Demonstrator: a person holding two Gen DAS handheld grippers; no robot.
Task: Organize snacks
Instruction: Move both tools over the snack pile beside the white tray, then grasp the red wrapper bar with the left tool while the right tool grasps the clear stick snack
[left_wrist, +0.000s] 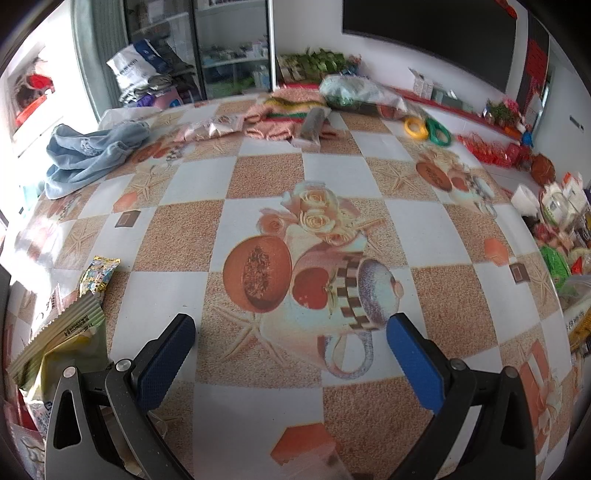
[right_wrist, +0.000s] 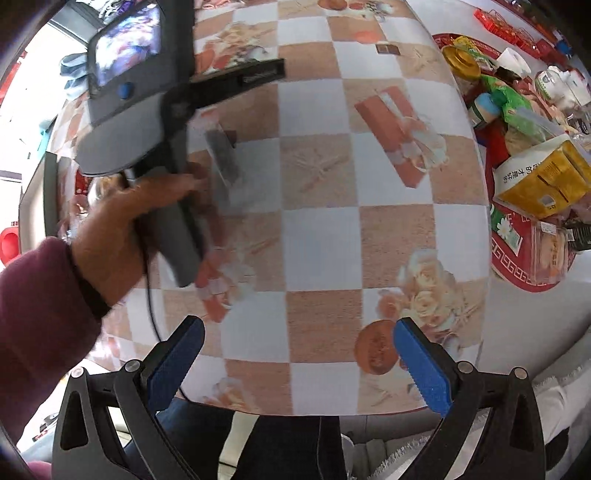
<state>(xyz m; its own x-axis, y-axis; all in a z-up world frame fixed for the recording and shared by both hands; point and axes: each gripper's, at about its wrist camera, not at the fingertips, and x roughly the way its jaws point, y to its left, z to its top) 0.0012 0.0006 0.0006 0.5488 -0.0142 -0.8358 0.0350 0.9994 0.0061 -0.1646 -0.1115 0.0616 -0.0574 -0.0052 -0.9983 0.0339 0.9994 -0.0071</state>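
Observation:
My left gripper (left_wrist: 290, 332) is open and empty, low over the checkered tablecloth (left_wrist: 332, 177). Snack packets lie at its left: a pale green and yellow wrapper (left_wrist: 62, 343) and a small gold and blue packet (left_wrist: 98, 275). My right gripper (right_wrist: 299, 343) is open and empty above the table's near edge. In the right wrist view the other hand-held gripper (right_wrist: 155, 110) hangs over the table's left part, held by a hand in a maroon sleeve. A red round tray (right_wrist: 513, 266) at the right holds a yellow and white box (right_wrist: 543, 181), a green bag (right_wrist: 513, 99) and other snacks.
A blue cloth (left_wrist: 88, 155) lies at the far left of the table. Pink and striped fabric (left_wrist: 284, 114), a grey packet (left_wrist: 312, 123), yellow and green rings (left_wrist: 428, 129) and a clear bag (left_wrist: 354, 92) lie at the far edge. A small dark packet (right_wrist: 225, 158) lies near the hand.

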